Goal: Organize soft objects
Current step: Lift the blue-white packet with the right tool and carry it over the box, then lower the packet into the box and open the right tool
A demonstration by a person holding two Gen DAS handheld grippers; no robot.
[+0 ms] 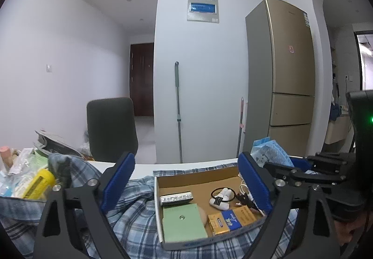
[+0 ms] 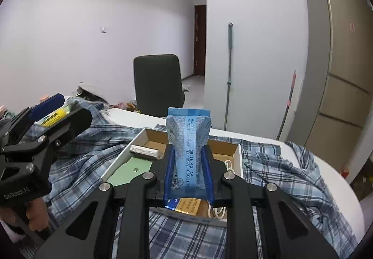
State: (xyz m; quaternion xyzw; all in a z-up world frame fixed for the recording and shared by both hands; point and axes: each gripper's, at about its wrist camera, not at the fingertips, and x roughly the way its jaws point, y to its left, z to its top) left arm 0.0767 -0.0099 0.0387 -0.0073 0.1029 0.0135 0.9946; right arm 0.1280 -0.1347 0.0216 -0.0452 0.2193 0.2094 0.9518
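The right claw (image 2: 187, 172) is squeezed shut on a blue tissue pack (image 2: 187, 142). The pack stands up between the two blue pads (image 2: 169, 170), and it is up in the air over the cardboard box (image 2: 240, 158). In the left wrist view, the same pack shows just past the box's far right corner.

The left claw (image 1: 186, 184) is wide apart and holds nothing. The near part of the box sits between its two fingers (image 1: 119, 179).

Inside the box are a green card (image 1: 181, 221), a yellow and blue packet (image 1: 230, 219), a silvery bar (image 1: 176, 198), a black hair tie (image 1: 221, 193) on a small white thing, and a white cable (image 2: 218, 211).

The box lies on a blue checked shirt (image 1: 137, 219) spread over the white bench (image 2: 338, 179). A yellow tube (image 1: 38, 183) lies in a messy pile to the left.
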